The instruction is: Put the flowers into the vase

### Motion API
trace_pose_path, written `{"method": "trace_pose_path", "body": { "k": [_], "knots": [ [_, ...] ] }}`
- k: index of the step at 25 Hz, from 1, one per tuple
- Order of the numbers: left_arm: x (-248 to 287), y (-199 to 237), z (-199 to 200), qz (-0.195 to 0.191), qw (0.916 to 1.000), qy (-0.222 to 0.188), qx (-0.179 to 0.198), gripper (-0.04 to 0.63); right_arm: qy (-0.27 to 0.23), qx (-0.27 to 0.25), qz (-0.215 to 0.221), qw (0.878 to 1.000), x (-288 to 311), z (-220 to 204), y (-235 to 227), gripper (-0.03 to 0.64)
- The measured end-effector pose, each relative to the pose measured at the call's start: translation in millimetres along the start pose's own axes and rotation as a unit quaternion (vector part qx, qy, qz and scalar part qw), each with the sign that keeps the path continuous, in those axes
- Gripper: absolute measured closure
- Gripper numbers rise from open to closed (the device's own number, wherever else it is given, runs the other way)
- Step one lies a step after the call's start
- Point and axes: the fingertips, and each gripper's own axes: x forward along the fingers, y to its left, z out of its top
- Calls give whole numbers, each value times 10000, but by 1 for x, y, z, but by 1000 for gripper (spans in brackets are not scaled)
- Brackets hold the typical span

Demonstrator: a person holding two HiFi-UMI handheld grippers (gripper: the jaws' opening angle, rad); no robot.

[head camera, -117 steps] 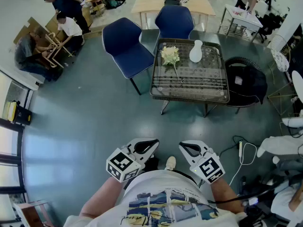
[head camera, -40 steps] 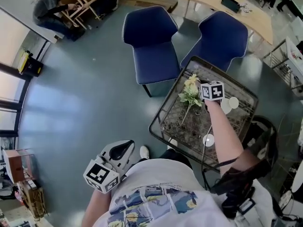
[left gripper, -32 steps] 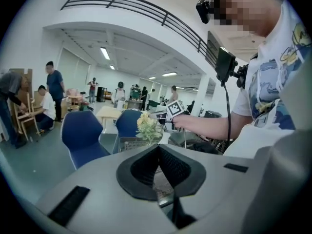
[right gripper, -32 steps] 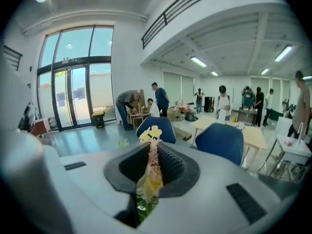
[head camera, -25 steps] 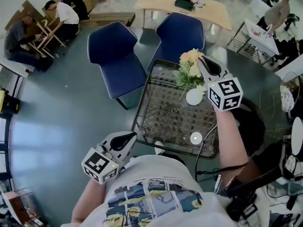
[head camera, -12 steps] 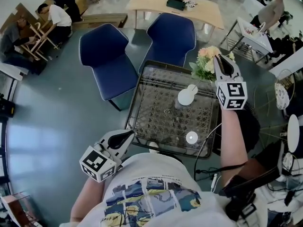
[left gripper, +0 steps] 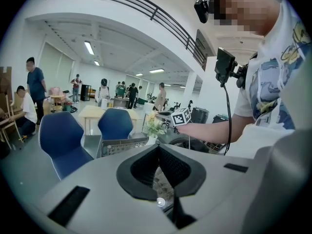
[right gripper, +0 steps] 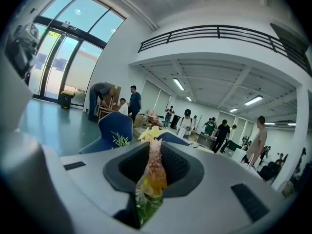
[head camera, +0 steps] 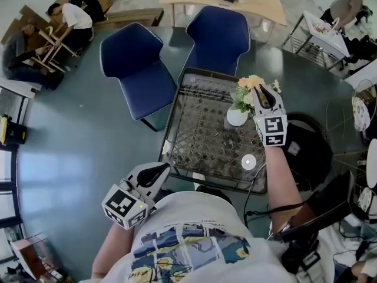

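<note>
Surface (head camera: 197,131): left half and middle bare, clear pass in from the near edge. Far-right part is crowded: vase (head camera: 235,118), flowers (head camera: 246,92) right over it, right claw (head camera: 260,92) clamped on them, with the forearm lying across the right edge. Small white disc (head camera: 248,162) sits near the near-right corner, apart from the vase. Blue chair (head camera: 136,63) blocks the far-left side, second blue chair (head camera: 218,31) the far side. Dark round seat (head camera: 306,149) just beside the right edge. Floor (head camera: 76,146) left of the surface is open.
</note>
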Motion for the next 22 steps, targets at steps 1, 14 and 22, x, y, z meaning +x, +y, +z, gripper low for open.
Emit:
{"method": "trace_pose_path", "body": {
  "k": [1,14,22],
  "knots": [
    [-1,1,-1,-4,10000,9,-5,586,61,74,53,9999,1,-6,5,556],
    [-47,-1,-3,-604,9977,-114,272,586,157,350,-423,9984,-67,20,33,491],
    [-126,-13,-30,-1122,9927,-146,422,586,373,551,-635,9958,-146,42,118,492]
  ]
}}
